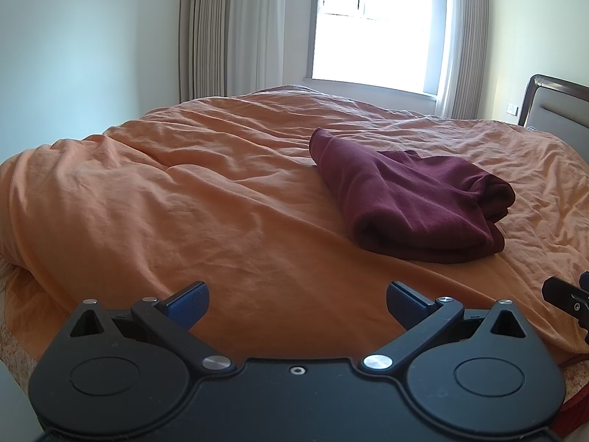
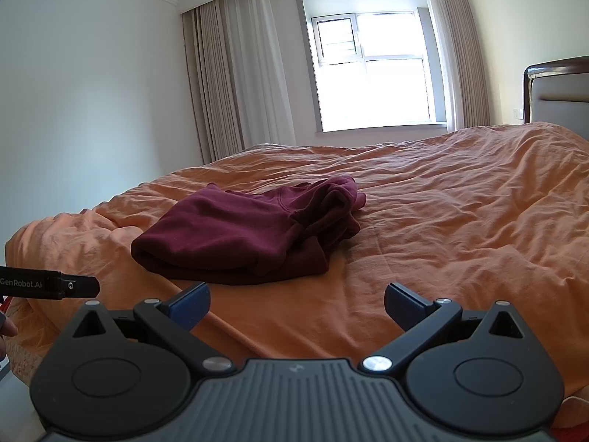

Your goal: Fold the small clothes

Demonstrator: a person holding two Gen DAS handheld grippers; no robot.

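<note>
A dark maroon garment [image 1: 408,199] lies folded into a thick bundle on the orange duvet [image 1: 184,199], ahead and to the right of my left gripper [image 1: 297,305]. That gripper is open, blue pads wide apart, with only bedding between them. In the right wrist view the same maroon garment [image 2: 246,232] sits ahead and to the left, its loose end bunched toward the right. My right gripper [image 2: 297,304] is open too and holds nothing. Both grippers hover near the bed's front edge, short of the garment.
The orange duvet [image 2: 460,213] covers the whole bed. A headboard [image 2: 556,88] stands at the right, with a curtained window [image 2: 371,73] behind the bed. The other gripper's black body [image 2: 48,284] pokes in at the left edge, and another black part [image 1: 567,296] at the right edge.
</note>
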